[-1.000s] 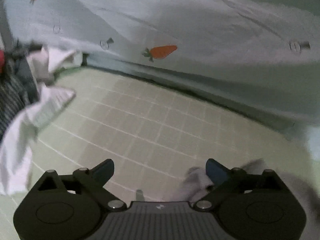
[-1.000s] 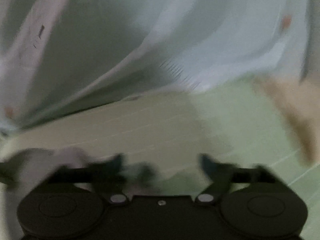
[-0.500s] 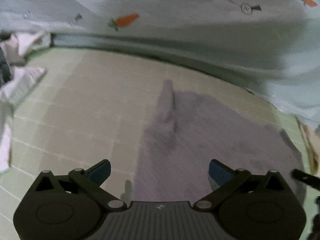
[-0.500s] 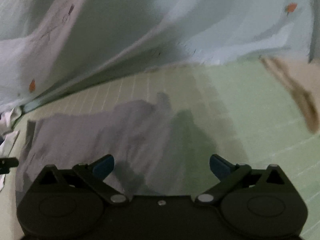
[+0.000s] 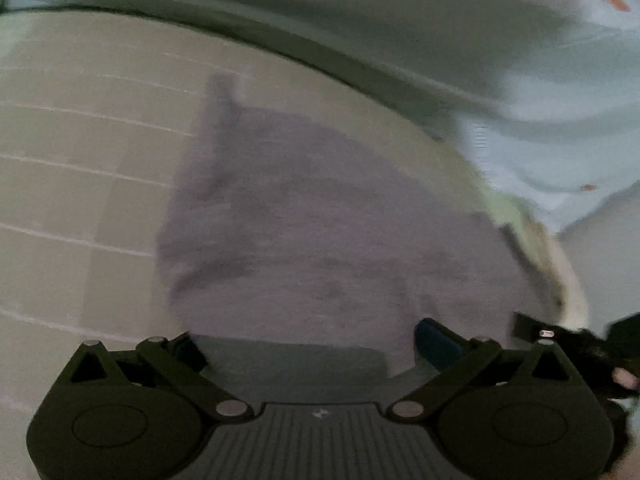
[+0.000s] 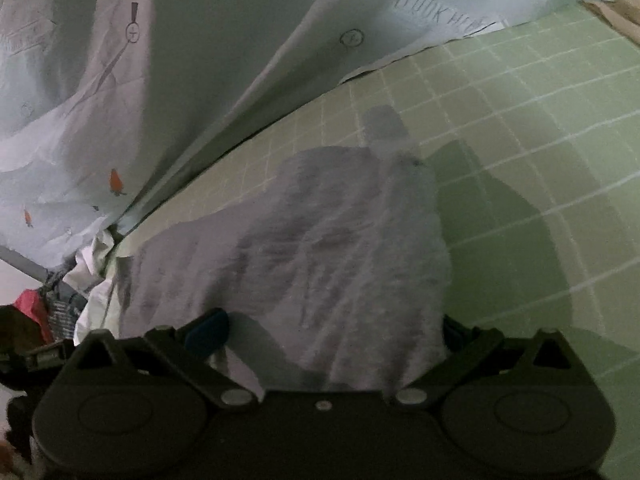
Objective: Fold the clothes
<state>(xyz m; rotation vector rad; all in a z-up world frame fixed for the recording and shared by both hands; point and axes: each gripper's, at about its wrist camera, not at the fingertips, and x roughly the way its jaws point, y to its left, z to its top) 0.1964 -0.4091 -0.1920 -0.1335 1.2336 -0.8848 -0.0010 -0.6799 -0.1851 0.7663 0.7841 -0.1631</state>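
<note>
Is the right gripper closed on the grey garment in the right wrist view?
No, the right gripper is open, its fingers spread wide over the grey garment.

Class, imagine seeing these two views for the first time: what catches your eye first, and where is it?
A pale lilac-grey garment lies spread on the green gridded mat, filling the middle of both views. Behind it hangs a light carrot-print sheet, and both hand-held grippers sit open at its near edge.

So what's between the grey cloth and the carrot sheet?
In the right wrist view, only bare green grid mat separates the grey cloth from the carrot sheet; nothing else lies there.
</note>
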